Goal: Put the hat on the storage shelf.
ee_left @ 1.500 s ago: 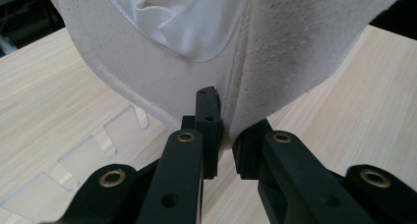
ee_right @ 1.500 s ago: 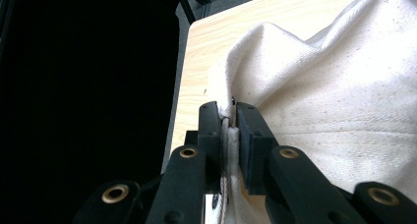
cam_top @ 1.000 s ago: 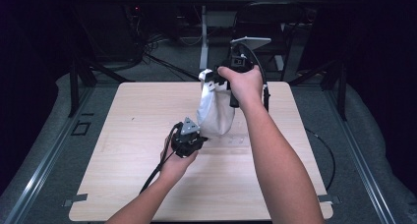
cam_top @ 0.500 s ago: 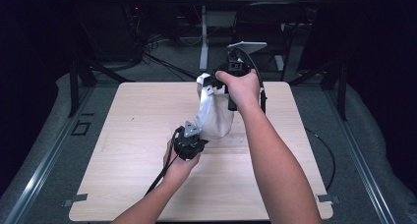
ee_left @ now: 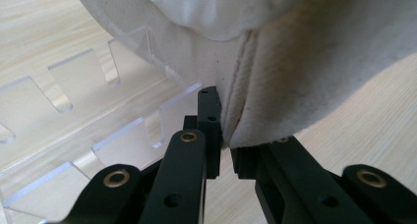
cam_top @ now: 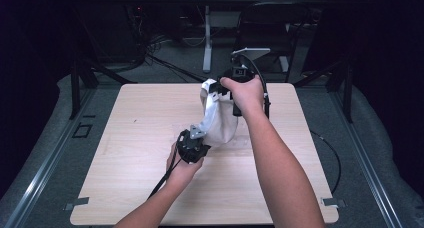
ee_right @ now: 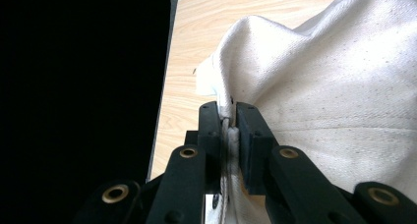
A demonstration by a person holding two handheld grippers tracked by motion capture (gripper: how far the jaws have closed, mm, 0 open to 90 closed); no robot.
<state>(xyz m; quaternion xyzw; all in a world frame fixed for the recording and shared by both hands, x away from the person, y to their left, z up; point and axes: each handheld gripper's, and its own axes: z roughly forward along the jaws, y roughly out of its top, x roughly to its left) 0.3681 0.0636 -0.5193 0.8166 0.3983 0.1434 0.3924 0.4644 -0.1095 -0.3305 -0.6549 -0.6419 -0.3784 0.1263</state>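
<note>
two tongs, one cloth bag, and a clear rack under it

a person works at the table (cam_top: 125, 153) with tongs in each hand, both clamped on the same cream cloth bag (cam_top: 220, 123). the right tongs (cam_top: 216, 89) are up off the table, jaws pinched tight on a stitched edge of the bag; in the right gripper view the hem runs straight down between the pads (ee_right: 210, 130), with the rest of the cloth ballooning off to one side. the left tongs (cam_top: 198, 138) sit low, just above the wood, closed on a seam at the bag's bottom edge (ee_left: 246, 121). so the bag hangs stretched between them, top corner at the right tongs, low end at the left.

just beyond the left jaws, on their left side, lies a clear plastic rack (ee_left: 74, 111) with square notches, flat on the table and partly under the cloth. something paler and finer-woven (ee_left: 221, 13) shows at the bag's mouth above those jaws; i can't tell what it is.

to my eye the step in hand is lifting or opening the bag off that rack. doing it well means keeping both grips on the seams, where the cloth is thickest and least likely to slip, raising the right tongs gently so the fabric stays taut, and holding the left tongs steady so the bag doesn't drag the rack along.
</note>
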